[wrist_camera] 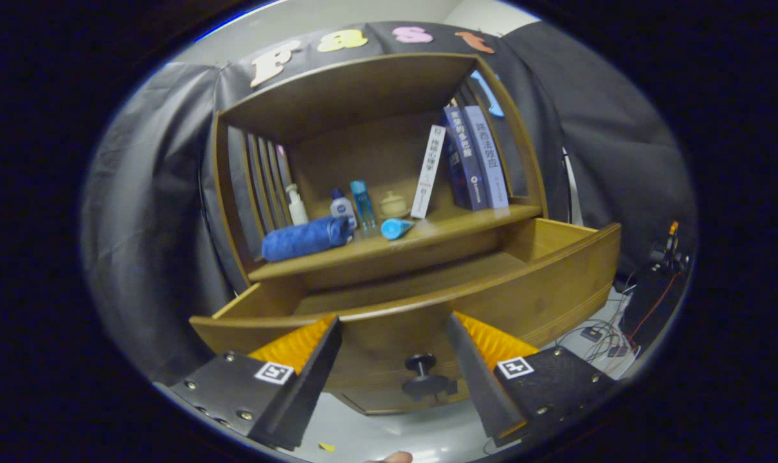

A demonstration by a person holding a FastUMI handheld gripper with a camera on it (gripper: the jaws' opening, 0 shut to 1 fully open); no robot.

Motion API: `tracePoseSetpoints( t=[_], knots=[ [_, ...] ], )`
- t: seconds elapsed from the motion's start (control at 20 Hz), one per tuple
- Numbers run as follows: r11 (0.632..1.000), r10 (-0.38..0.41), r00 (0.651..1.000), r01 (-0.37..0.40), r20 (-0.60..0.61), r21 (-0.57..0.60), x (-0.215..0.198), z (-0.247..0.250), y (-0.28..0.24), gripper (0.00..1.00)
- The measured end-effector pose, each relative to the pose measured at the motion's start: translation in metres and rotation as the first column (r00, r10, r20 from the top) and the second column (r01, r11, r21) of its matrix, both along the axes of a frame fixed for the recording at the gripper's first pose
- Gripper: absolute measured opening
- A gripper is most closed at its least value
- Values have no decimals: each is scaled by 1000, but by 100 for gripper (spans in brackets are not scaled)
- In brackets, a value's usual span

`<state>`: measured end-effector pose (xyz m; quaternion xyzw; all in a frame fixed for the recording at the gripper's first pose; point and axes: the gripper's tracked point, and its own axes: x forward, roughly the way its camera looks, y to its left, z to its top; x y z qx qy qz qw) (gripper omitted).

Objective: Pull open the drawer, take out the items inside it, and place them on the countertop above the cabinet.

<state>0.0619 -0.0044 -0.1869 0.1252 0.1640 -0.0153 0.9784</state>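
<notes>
The drawer (pixel 427 289) stands pulled out, its knob (pixel 421 370) between the fingers of the hand-held gripper (pixel 394 341), which is wide and holds nothing. Best to lift over the front, toward 12 o'clock, and check inside; its visible floor looks bare. Above, the bench (pixel 440 231) carries a towel (pixel 305 238) at 10 o'clock, bottles (pixel 353 206) and books (pixel 472 157).

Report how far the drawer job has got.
Done: the drawer is pulled open, and a blue towel and bottles sit on the countertop. In hand: nothing; the gripper is open before the knob. Left: the drawer's visible floor looks bare; its front corner is hidden.
</notes>
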Motion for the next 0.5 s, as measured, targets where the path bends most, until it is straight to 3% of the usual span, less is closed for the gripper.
tracePoseSetpoints(
  t=[0.5],
  knots=[
    [1000, 21, 1000, -22, -17, -21, 56, -8, -1, 98]
  ],
)
